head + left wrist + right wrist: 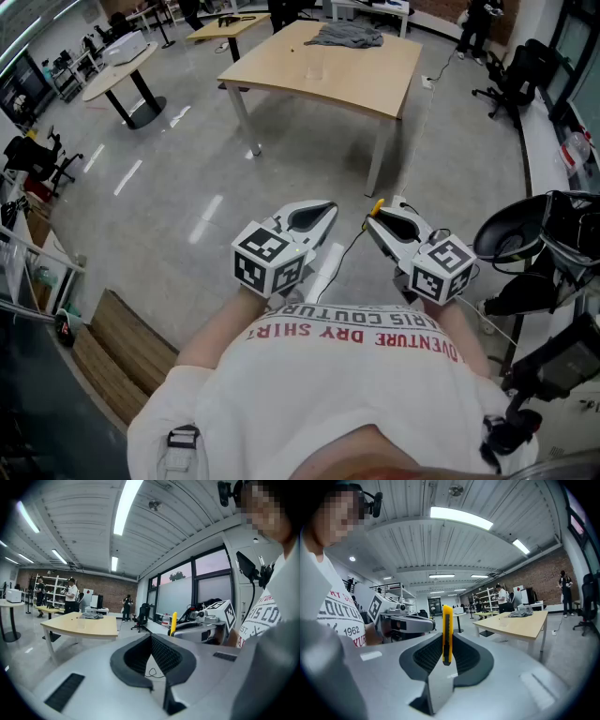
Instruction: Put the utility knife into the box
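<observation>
The yellow utility knife [447, 634] stands upright between the pads of my right gripper [447, 644], which is shut on it. In the head view its yellow tip [378, 204] pokes out at the front of the right gripper [377, 217], held close to the person's chest. My left gripper [325, 212] is beside it at the same height, jaws together and empty. In the left gripper view the jaws [151, 638] meet at their tips, and the knife [173, 623] shows to the right. No box is in view.
A light wooden table [366, 89] stands ahead across grey floor, with a grey cloth [345, 36] and a clear cup [315, 67] on it. A round table [117, 70] is at far left. Black office chairs [511, 80] and dark equipment [525, 239] line the right side.
</observation>
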